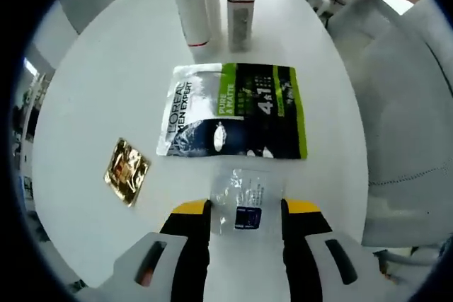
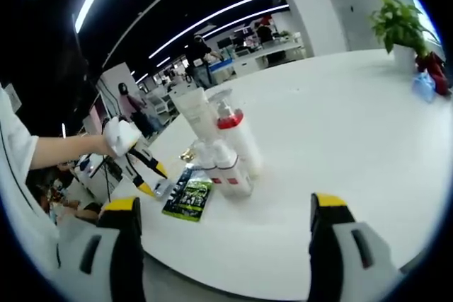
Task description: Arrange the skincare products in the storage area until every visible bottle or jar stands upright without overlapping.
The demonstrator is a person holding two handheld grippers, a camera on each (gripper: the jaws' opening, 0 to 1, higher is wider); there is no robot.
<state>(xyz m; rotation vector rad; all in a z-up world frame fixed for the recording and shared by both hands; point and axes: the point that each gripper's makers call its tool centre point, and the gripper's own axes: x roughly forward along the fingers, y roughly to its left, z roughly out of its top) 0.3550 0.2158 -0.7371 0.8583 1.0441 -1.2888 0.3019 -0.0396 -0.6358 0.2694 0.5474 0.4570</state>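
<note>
Between your left gripper (image 1: pixel 245 206) jaws, spread apart, lies a clear sachet (image 1: pixel 241 199) flat on the white table (image 1: pixel 92 83). At 12 o'clock: the green-black pouch (image 1: pixel 237 111), then upright bottles (image 1: pixel 212 1); gold sachet (image 1: pixel 126 170) at 10. Your right gripper (image 2: pixel 223 210) hangs open, empty.

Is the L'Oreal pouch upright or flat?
Flat. The L'Oreal pouch lies printed face up on the white table, beside the standing bottles.

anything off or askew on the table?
No spill or damage. But three flat items lie down: the green sachet, a gold packet and a clear packet between the left gripper tips. The bottles stand upright, bunched close together.
</note>
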